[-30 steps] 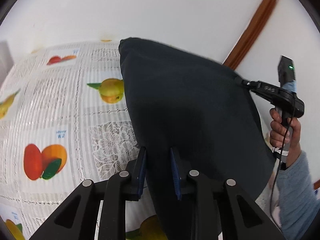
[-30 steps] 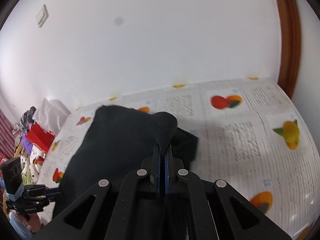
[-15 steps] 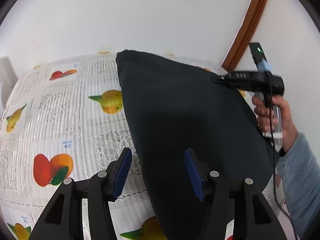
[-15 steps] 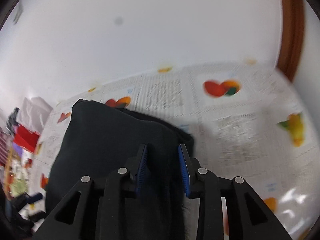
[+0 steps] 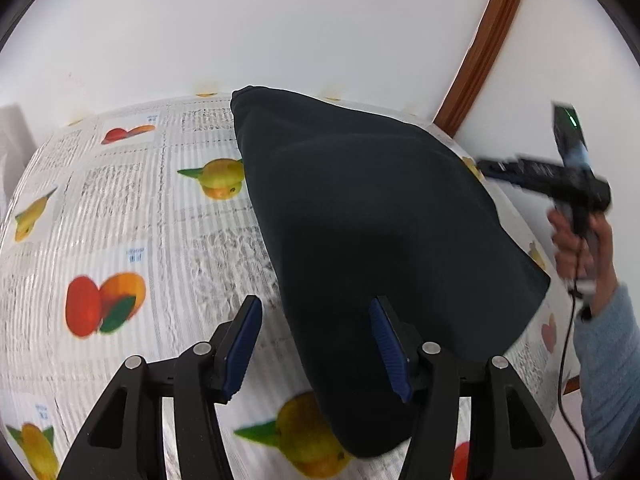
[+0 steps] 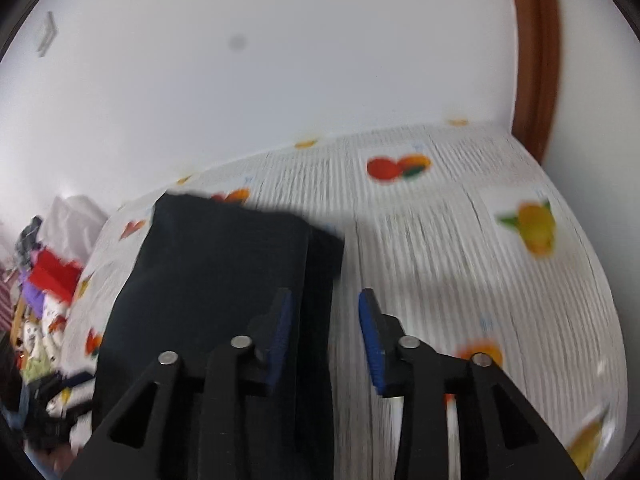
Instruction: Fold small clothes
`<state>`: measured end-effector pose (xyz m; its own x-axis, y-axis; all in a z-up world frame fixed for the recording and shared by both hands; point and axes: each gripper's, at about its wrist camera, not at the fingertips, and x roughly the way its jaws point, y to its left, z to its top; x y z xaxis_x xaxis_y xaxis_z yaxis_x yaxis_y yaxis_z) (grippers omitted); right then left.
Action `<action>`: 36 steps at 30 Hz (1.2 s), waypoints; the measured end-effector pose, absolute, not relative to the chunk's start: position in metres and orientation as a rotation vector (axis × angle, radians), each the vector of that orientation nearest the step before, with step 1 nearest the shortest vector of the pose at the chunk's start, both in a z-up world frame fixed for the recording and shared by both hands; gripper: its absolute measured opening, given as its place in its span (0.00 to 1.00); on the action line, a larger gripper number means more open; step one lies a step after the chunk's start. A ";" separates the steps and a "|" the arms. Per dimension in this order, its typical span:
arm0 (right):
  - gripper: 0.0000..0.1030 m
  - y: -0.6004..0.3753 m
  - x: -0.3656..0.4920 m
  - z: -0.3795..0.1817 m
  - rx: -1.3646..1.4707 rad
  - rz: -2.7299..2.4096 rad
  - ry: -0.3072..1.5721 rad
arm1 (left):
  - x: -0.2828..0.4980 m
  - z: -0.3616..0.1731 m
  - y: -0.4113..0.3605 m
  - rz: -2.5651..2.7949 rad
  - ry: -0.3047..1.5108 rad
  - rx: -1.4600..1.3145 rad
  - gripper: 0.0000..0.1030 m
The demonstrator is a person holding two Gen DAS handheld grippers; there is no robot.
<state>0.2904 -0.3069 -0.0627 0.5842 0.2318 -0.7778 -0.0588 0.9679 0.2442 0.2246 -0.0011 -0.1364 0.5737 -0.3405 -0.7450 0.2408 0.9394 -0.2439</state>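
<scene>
A dark navy garment [image 5: 368, 216] lies folded flat on the fruit-print tablecloth [image 5: 132, 208]. My left gripper [image 5: 316, 344] is open and empty, its blue pads standing over the garment's near left edge. My right gripper [image 6: 326, 332] is open and empty just above the garment's right edge [image 6: 224, 280]. In the left wrist view the right gripper [image 5: 548, 176] hangs in the person's hand beyond the garment's right side.
A white wall runs behind the table, with a brown wooden door frame [image 5: 480, 48] at the right. A heap of colourful clothes [image 6: 44, 300] lies past the table's left end in the right wrist view. The tablecloth [image 6: 460, 248] stretches right of the garment.
Both grippers have let go of the garment and opened wide. The raised fold has dropped flat onto the table. The right gripper has pulled back to the right.
</scene>
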 end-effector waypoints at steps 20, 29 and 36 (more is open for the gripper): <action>0.06 -0.307 0.223 -0.082 0.258 0.158 0.857 | 0.177 -0.143 -0.009 -0.268 0.909 -0.086 0.56; 0.20 -0.323 0.143 -0.069 0.119 0.050 0.851 | 0.152 -0.141 -0.007 -0.243 0.910 -0.065 0.56; 0.38 -0.319 0.110 -0.109 0.121 0.061 0.913 | 0.136 -0.158 -0.010 -0.242 0.948 -0.040 0.53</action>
<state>0.1097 -0.3191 -0.1093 0.6100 0.1038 -0.7856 -0.0012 0.9915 0.1301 0.1356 -0.0095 -0.1582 0.5585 -0.2228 -0.7990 0.1878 0.9722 -0.1398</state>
